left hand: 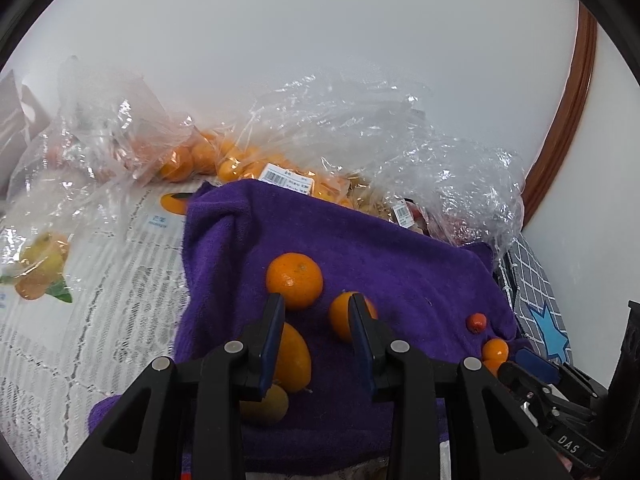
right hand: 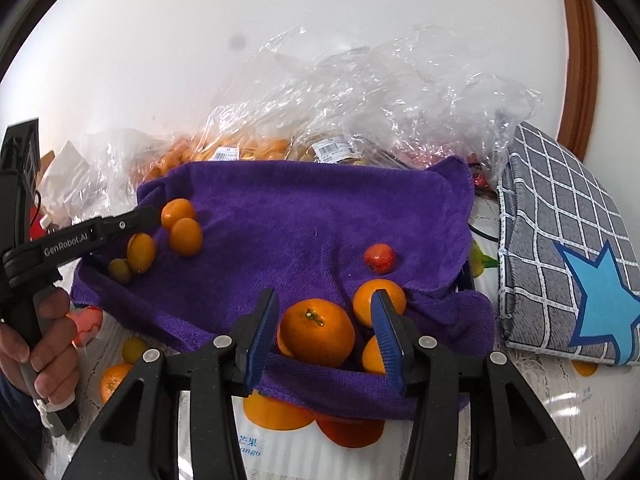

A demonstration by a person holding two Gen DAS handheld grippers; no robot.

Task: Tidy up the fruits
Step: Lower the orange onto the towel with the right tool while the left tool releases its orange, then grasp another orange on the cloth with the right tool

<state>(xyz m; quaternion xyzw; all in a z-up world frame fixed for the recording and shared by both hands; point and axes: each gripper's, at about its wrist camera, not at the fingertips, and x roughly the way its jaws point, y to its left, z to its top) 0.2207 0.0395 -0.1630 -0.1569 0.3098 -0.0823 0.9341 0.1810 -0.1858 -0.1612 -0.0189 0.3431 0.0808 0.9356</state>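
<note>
A purple towel [left hand: 400, 264] [right hand: 304, 216] lies on the table with loose fruit on it. In the left wrist view my left gripper [left hand: 316, 308] is open and empty above the towel, with oranges [left hand: 295, 280] [left hand: 342, 316] beside its fingers, a larger orange [left hand: 294, 356] and a yellowish fruit [left hand: 266, 404] below. In the right wrist view my right gripper [right hand: 324, 308] is open around a big orange [right hand: 316, 332], not closed on it. More oranges [right hand: 378, 302] and a small red fruit [right hand: 379, 258] lie near. The left gripper also shows in the right wrist view [right hand: 152, 212], by several small oranges [right hand: 185, 236].
Clear plastic bags of oranges [left hand: 208, 156] [right hand: 248, 148] lie behind the towel against a white wall. A grey checked cloth with a blue star [right hand: 568, 248] [left hand: 540, 300] lies to the right. The tablecloth [left hand: 80, 320] has printed fruit pictures.
</note>
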